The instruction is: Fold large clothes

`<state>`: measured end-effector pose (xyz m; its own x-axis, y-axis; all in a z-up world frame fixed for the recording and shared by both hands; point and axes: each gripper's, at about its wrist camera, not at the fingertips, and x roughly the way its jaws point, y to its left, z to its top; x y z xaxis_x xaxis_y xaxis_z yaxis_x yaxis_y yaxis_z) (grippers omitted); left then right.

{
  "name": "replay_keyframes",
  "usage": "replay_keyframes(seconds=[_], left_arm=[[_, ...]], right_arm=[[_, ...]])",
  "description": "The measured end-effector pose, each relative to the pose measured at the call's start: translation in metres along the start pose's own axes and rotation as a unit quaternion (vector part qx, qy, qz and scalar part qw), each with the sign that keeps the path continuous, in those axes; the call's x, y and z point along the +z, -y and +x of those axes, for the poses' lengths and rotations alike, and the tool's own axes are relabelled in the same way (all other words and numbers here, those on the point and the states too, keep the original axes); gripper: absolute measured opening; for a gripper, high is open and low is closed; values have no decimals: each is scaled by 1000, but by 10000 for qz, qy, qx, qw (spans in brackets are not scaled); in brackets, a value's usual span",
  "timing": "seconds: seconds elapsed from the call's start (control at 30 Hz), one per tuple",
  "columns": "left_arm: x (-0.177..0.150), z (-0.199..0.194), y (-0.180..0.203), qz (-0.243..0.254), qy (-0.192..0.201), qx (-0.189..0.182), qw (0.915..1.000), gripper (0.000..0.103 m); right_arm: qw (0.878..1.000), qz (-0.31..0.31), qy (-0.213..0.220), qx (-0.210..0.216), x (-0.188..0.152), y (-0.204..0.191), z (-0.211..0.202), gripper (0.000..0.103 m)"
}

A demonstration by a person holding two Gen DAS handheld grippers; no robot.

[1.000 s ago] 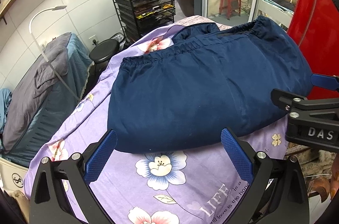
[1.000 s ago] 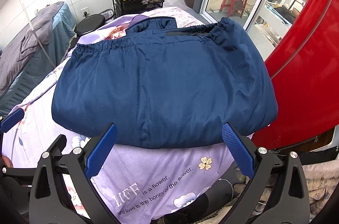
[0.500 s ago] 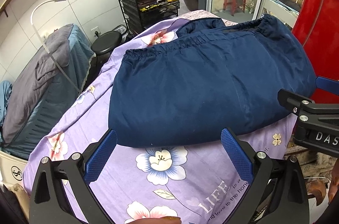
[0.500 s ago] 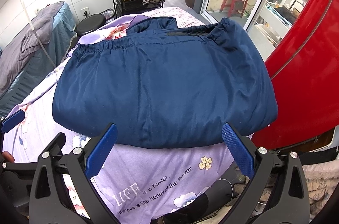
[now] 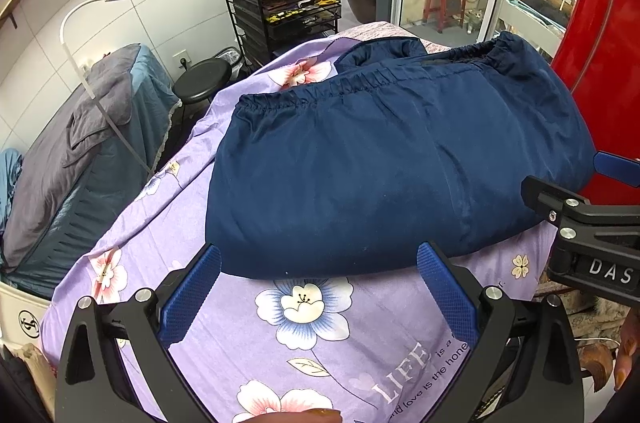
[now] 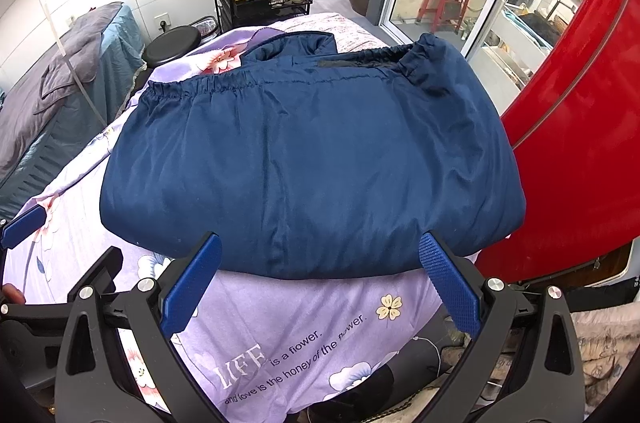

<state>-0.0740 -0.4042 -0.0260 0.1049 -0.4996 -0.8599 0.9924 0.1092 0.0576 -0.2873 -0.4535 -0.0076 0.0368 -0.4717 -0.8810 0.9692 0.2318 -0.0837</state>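
A navy blue padded jacket (image 5: 376,159) (image 6: 312,163) lies folded into a thick bundle on a purple floral sheet (image 5: 320,327) (image 6: 304,335), its elastic hem toward the far side and a collar flap behind it. My left gripper (image 5: 320,287) hangs open just in front of the bundle's near edge, nothing between its blue pads. My right gripper (image 6: 320,283) is open too, near the same edge further right, and holds nothing. Each gripper shows at the side of the other's view.
A red cabinet (image 6: 580,127) stands close on the right of the table. A black stool (image 5: 202,85), a black drawer trolley (image 5: 288,11) with bottles and a grey-covered bed (image 5: 80,159) with a white lamp are on the left. Glass doors are behind.
The left gripper has pulled back and risen slightly, so the jacket sits a little further off. The right gripper has hardly moved. Both stayed open.
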Motion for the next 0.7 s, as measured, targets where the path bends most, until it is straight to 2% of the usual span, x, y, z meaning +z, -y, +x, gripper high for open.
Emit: replay_keyframes(seconds=[0.7], left_arm=[[-2, 2, 2, 7, -13, -27, 10000, 97]], right_arm=[[10000, 3, -8, 19, 1, 1, 2, 97]])
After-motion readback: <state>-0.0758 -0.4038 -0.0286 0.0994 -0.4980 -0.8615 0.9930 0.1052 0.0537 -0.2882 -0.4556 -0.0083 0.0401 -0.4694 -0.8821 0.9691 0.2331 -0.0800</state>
